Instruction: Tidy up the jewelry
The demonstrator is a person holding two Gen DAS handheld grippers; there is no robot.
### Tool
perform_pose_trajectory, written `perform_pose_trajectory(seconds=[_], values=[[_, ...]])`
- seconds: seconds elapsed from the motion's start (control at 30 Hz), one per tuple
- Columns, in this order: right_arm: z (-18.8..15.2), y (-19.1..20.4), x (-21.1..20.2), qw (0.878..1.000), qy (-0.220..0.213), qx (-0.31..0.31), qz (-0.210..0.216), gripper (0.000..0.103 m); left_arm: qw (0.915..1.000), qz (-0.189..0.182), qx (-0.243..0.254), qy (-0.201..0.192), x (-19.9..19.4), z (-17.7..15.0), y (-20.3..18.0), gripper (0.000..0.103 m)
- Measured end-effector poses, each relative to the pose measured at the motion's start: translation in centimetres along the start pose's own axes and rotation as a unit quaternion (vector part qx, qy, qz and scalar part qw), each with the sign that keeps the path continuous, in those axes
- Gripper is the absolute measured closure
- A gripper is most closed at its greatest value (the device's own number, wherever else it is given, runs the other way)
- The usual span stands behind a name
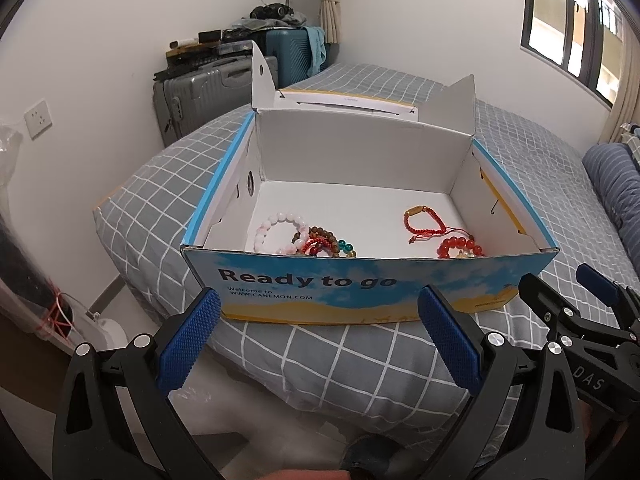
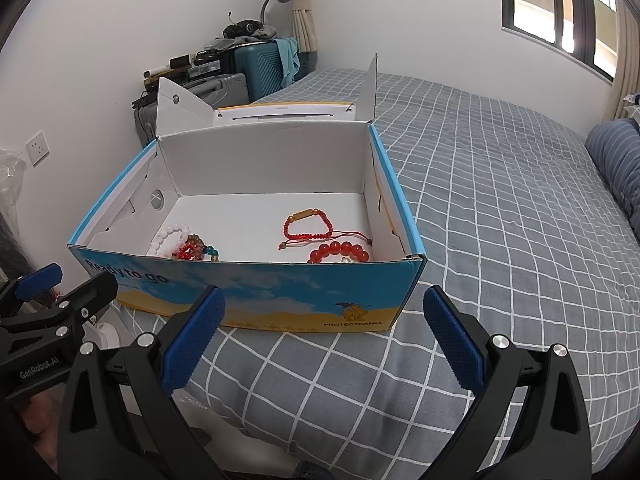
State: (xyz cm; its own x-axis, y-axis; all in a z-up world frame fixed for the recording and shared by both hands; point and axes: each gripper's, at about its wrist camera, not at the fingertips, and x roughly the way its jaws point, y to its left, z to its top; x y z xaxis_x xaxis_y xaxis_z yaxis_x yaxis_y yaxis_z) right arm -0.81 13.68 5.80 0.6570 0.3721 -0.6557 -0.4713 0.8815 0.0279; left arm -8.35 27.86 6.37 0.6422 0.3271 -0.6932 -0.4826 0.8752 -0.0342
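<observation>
The bracelets already lie in the open box (image 2: 256,300) on the bed (image 2: 500,200) — a beaded heap (image 1: 304,240) near its left front corner, seemingly tangled, the red cord bracelet (image 2: 306,226) and red beads (image 2: 338,253) right — while left gripper (image 1: 320,336) and right gripper (image 2: 324,336) hover wide open, empty.
</observation>
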Motion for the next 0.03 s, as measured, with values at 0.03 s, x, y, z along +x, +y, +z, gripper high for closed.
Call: perform_pose_trajectory(seconds=[0.03], values=[[0.02, 0.06, 0.0, 1.0, 0.0, -0.001, 0.0, 0.008, 1.0, 0.0, 0.0, -0.001, -0.05, -0.04, 0.0, 0.006]])
